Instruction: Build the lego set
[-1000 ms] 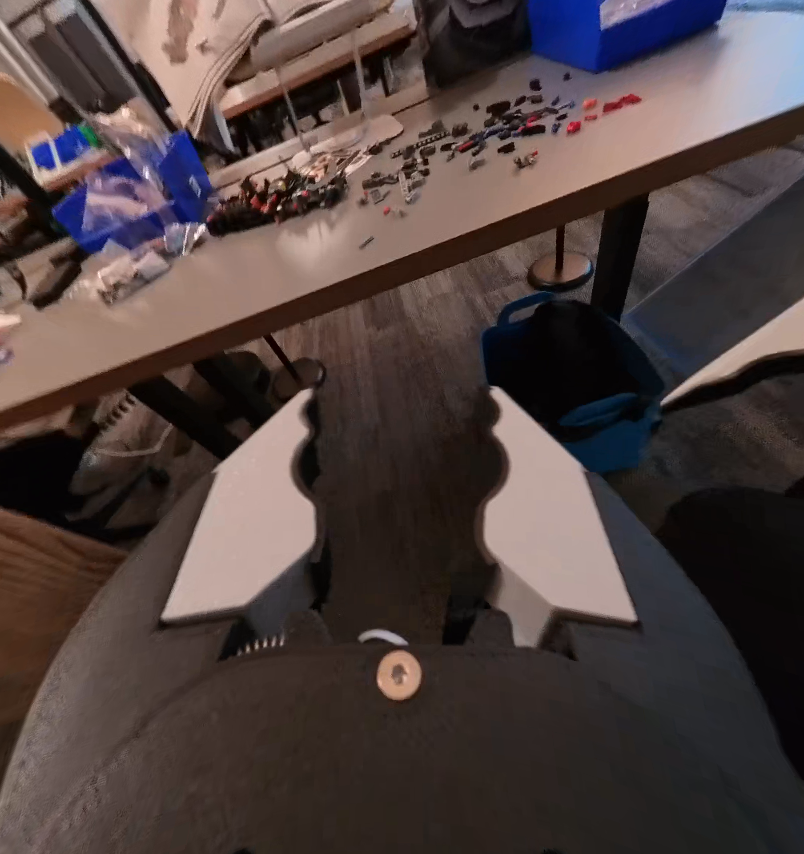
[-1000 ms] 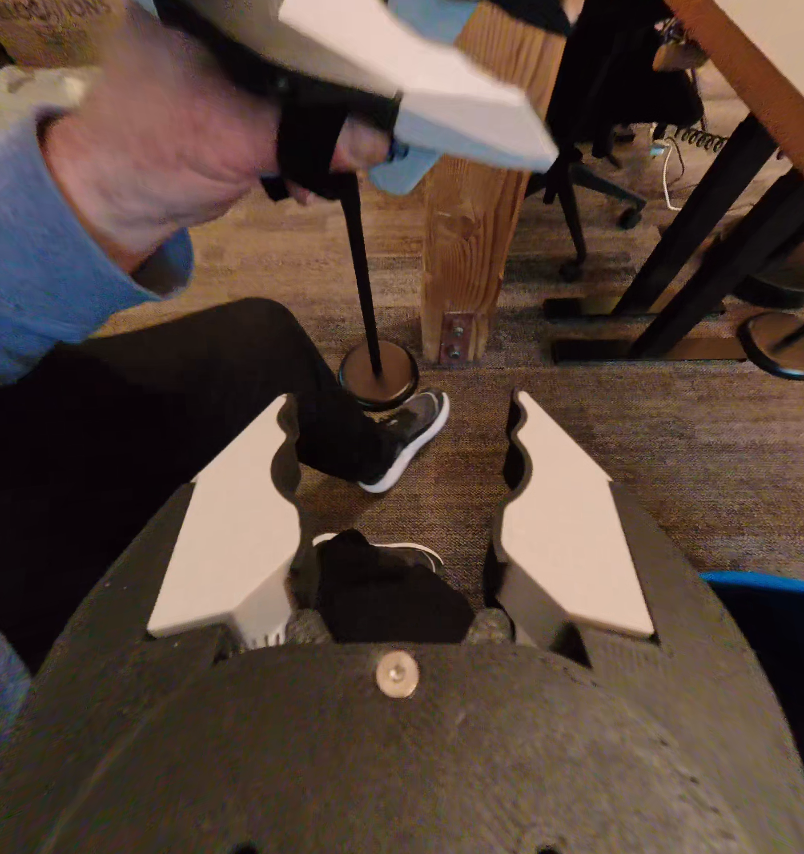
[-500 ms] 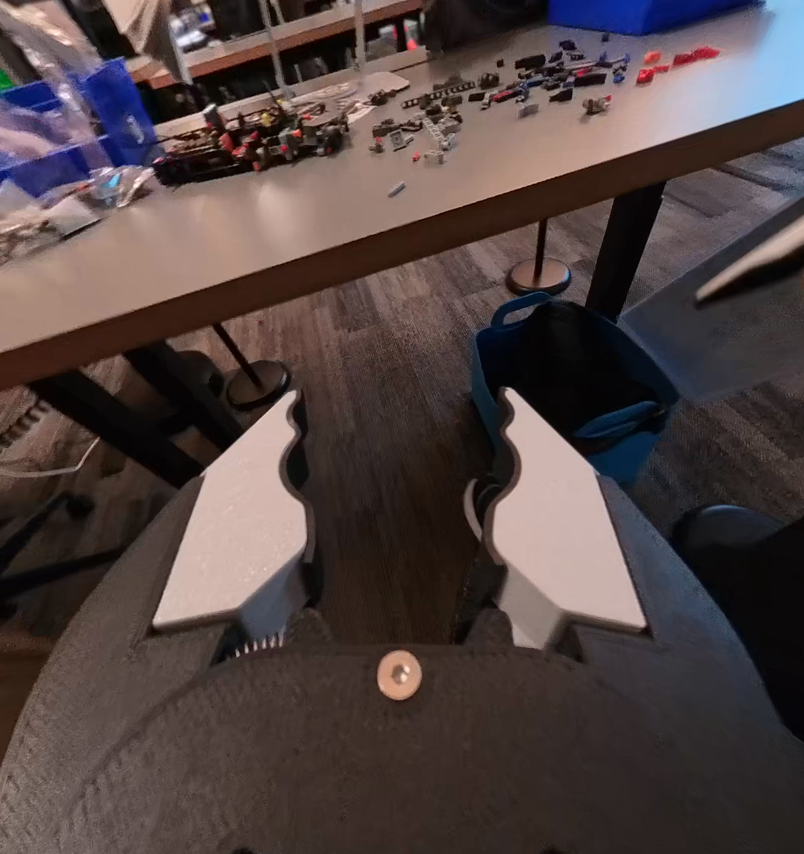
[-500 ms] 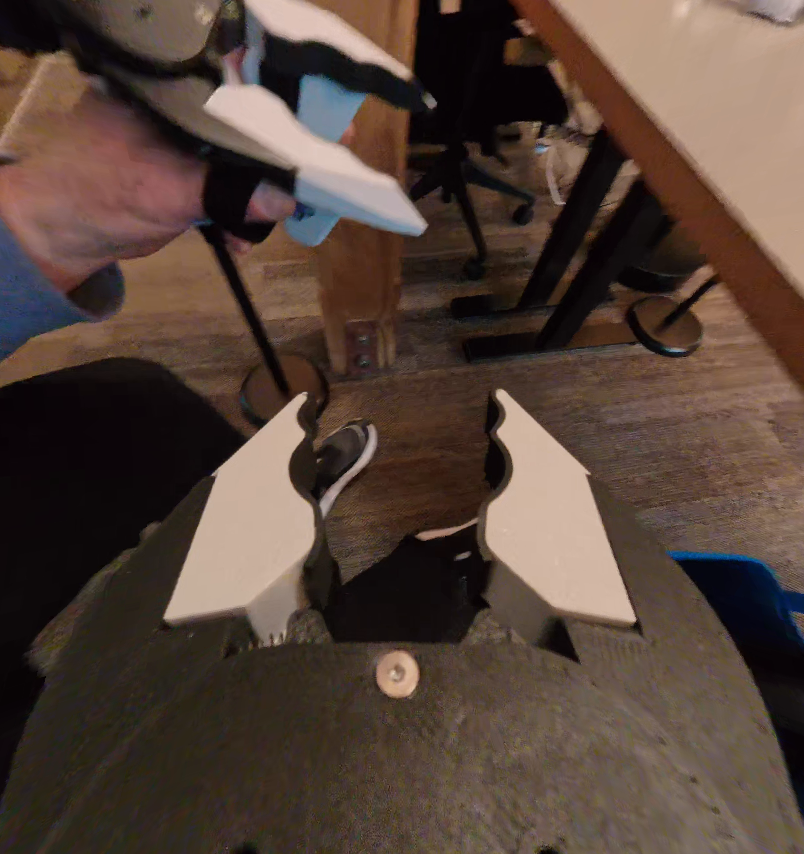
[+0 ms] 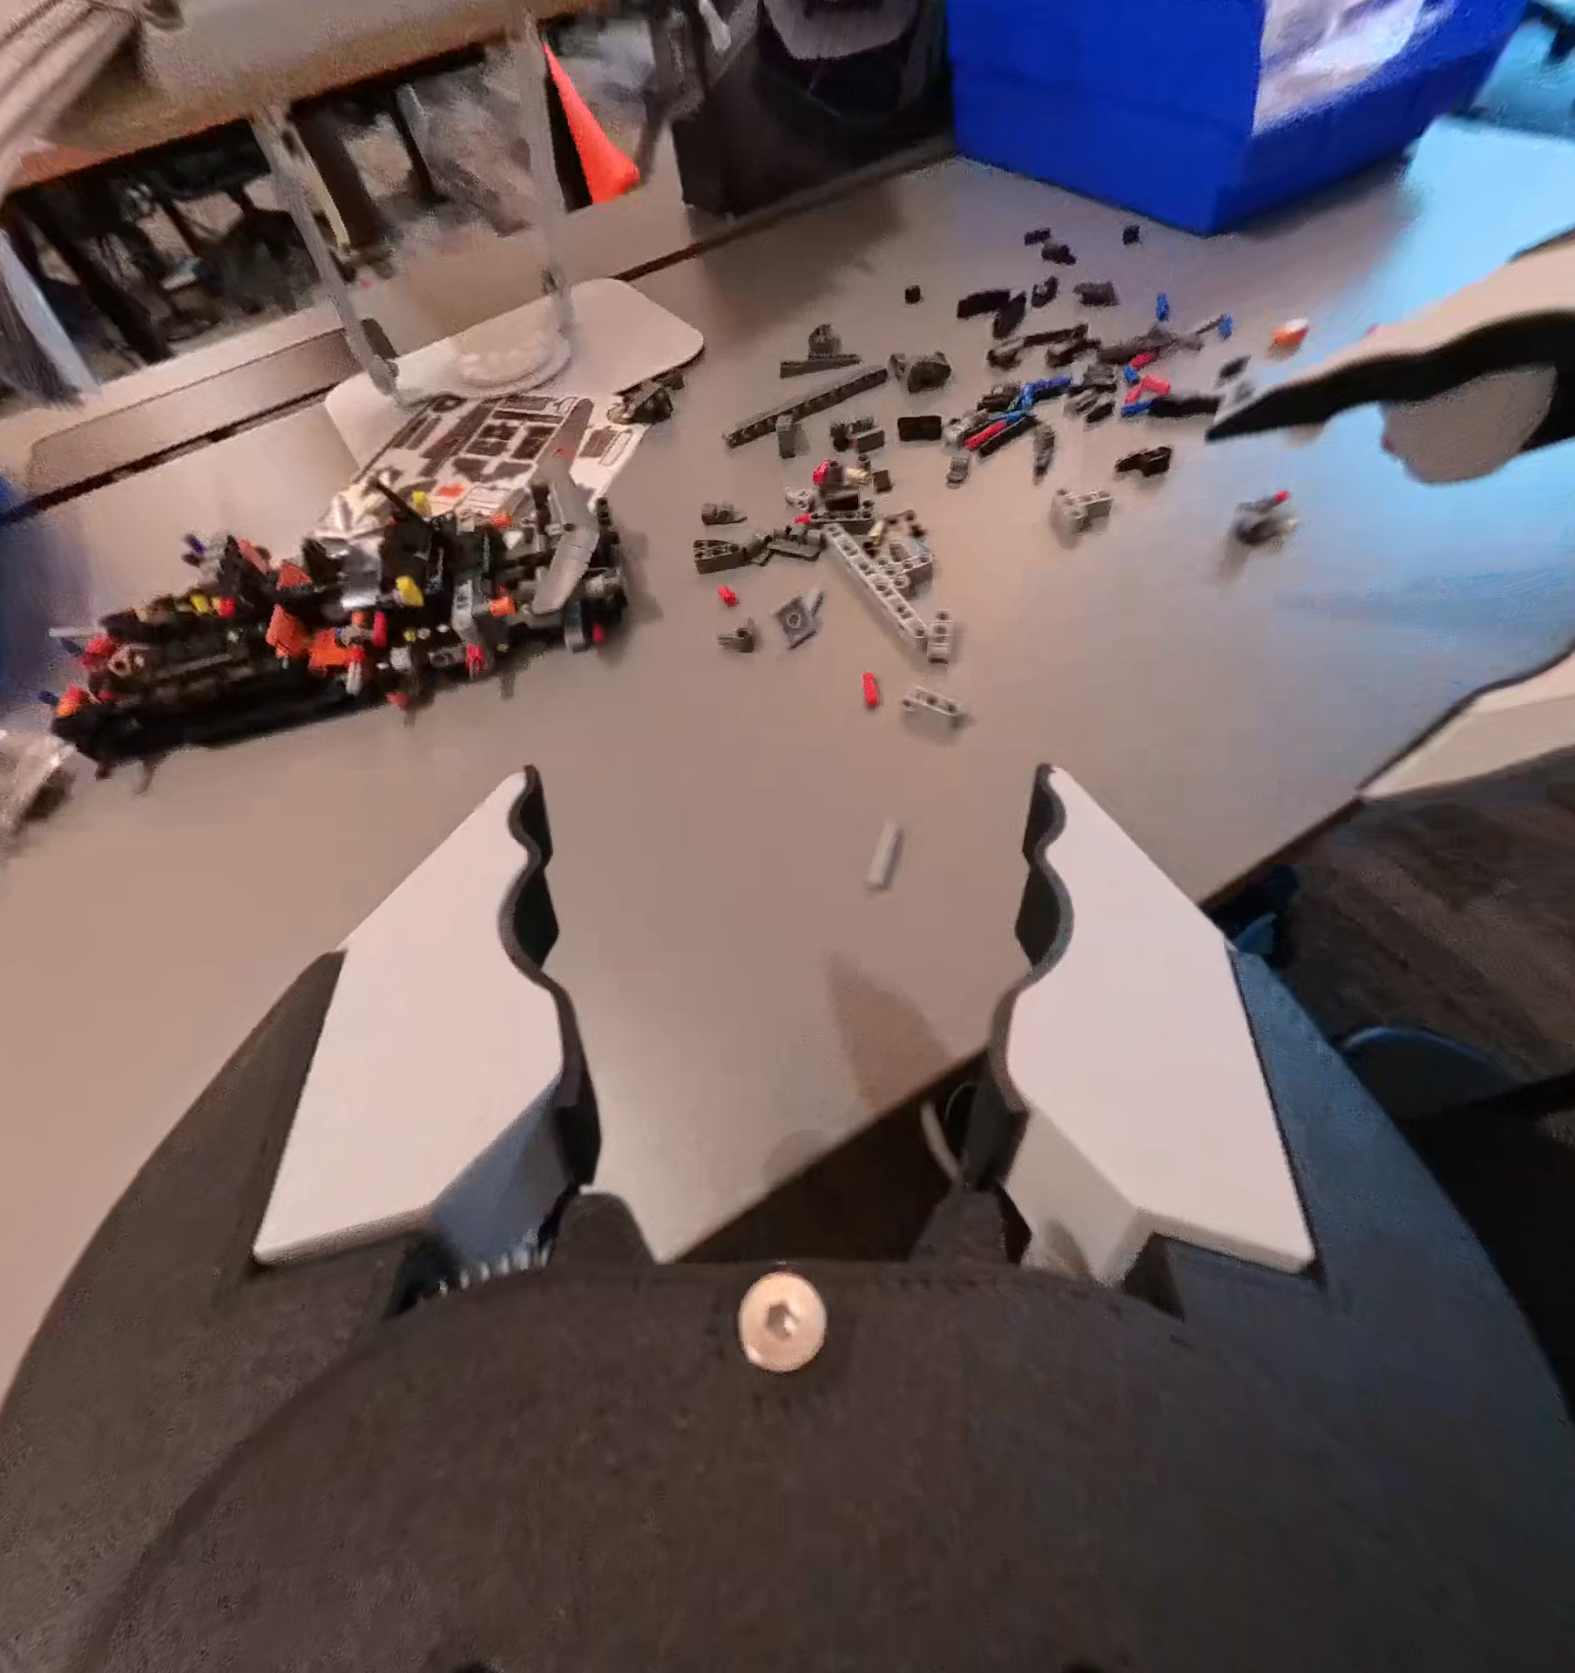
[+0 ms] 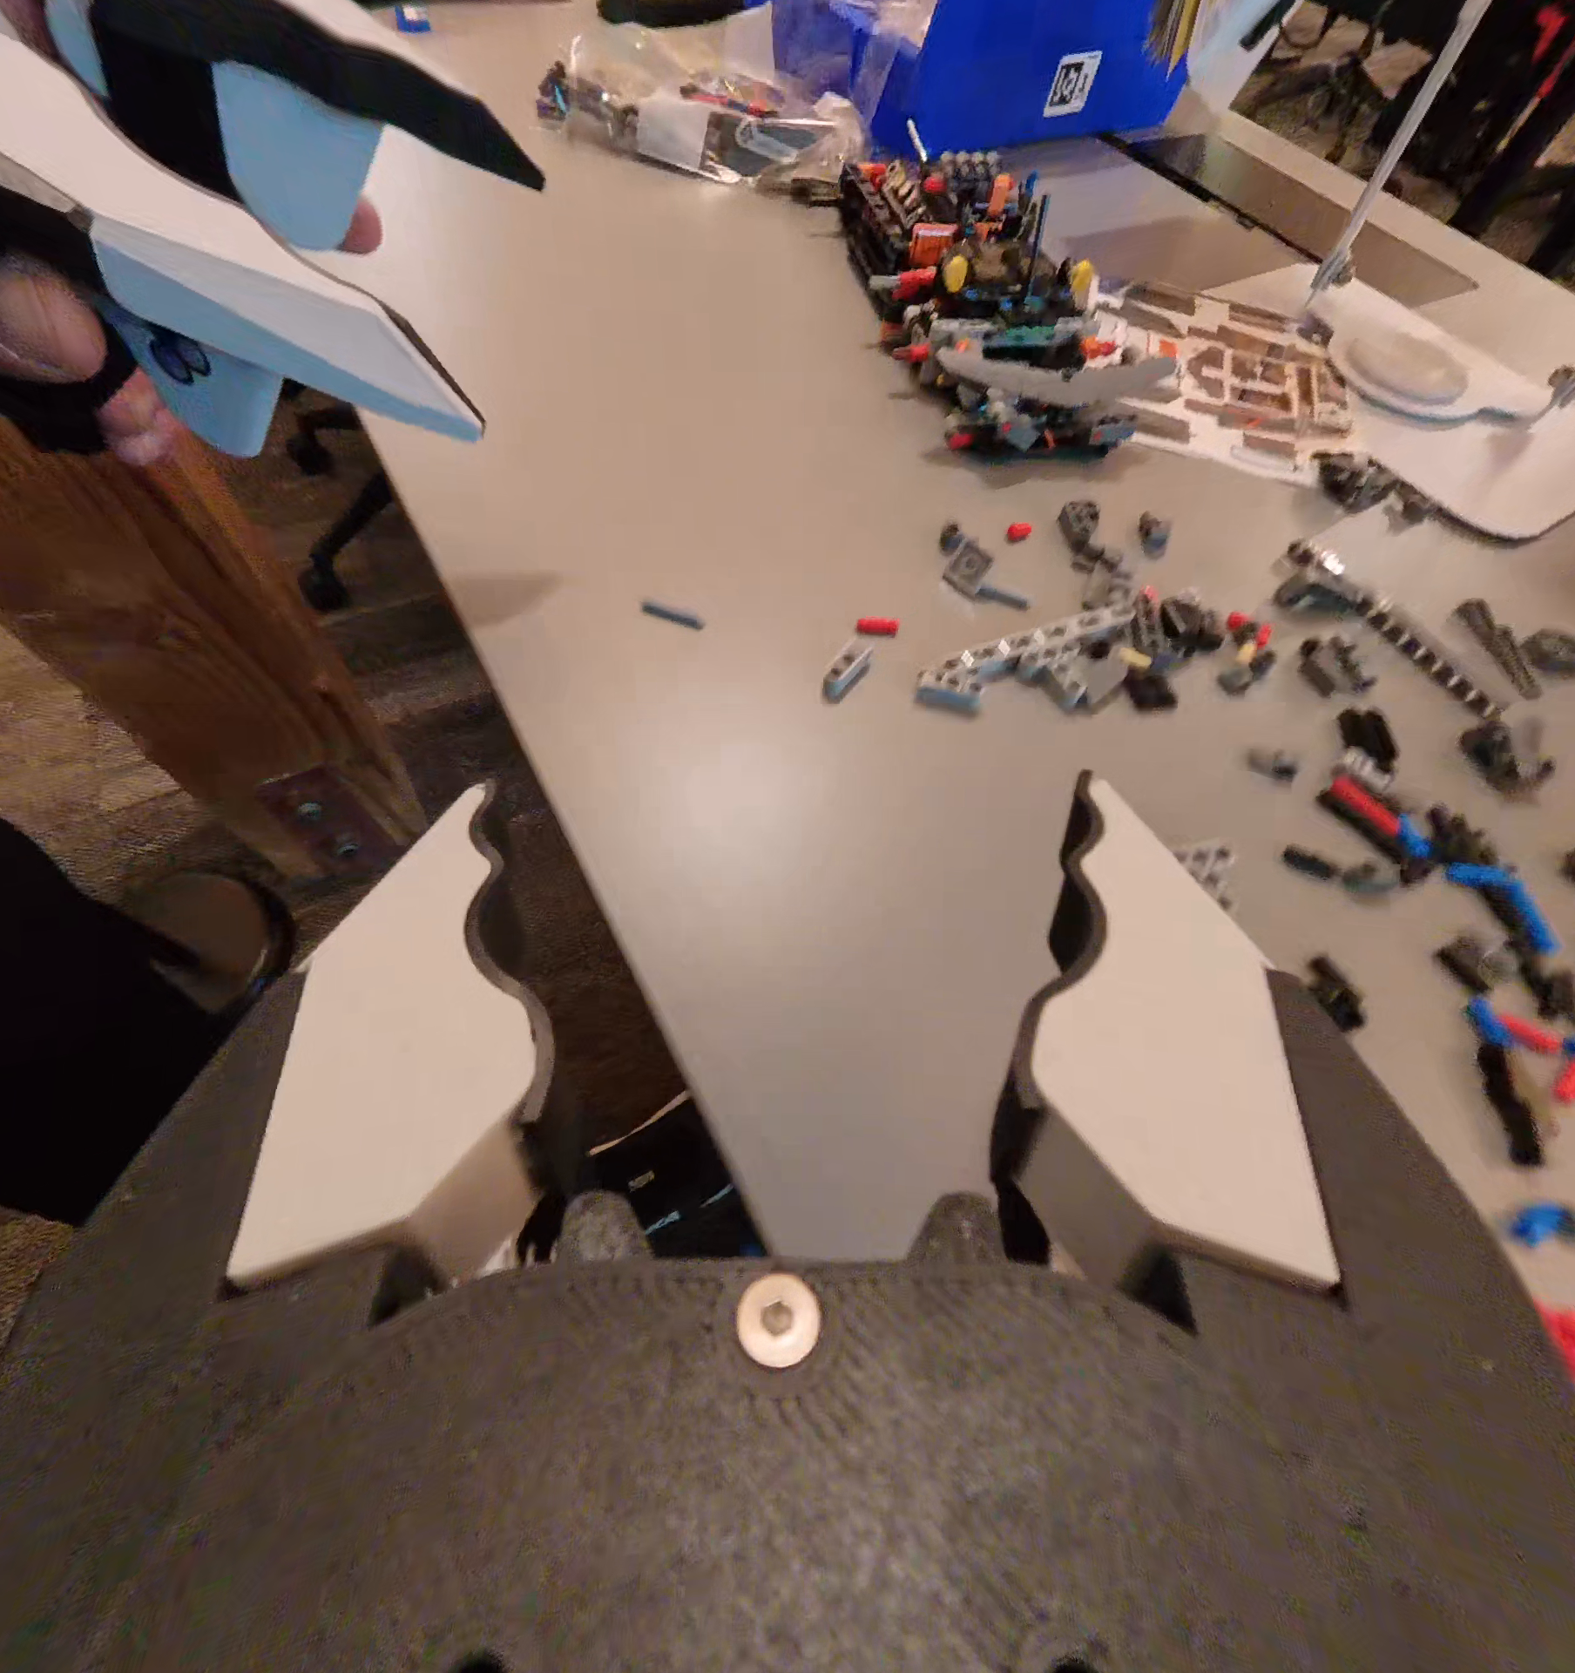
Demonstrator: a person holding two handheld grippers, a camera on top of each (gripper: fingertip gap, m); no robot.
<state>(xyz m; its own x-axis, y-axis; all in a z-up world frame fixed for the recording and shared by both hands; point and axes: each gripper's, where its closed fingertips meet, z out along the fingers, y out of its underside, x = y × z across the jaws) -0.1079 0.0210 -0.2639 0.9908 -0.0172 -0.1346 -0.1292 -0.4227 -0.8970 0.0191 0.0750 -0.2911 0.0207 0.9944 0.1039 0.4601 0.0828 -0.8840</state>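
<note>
A: Where are the two tools?

B: Both hang over the near edge of the table (image 5: 223, 951). In the left wrist view the left gripper (image 5: 784, 797) sits low in the centre with its jaws spread wide and nothing between them. The right gripper (image 6: 779, 810) is the same in its own view: jaws apart, empty.

A: And the lego?

B: The half-built model (image 5: 349, 607), black with red, orange and yellow bits, lies at middle left of the left view, right beside a sticker sheet (image 5: 503, 444) above it. The loose pieces (image 5: 965, 471) are spread across the upper centre and right, well apart from both tools. One small grey pin (image 5: 882, 853) lies alone, nearest the left gripper and just ahead of its right finger.

A: Why would the pieces be spread like that?

B: My guess is so that each can be picked singly; the long grey beam (image 6: 1028, 656) at centre right of the right view has some room on its near side.

A: Anything else on the table?

B: A blue bin (image 6: 1028, 72) at the top of the right view, clear bags (image 6: 702, 109) beside it, and a stand's flat base (image 5: 530, 353) behind the sheet.

A: So what stage is this?

B: Nothing is gripped, so I judge it an approach before a pick. The wide jaws suit that.
</note>
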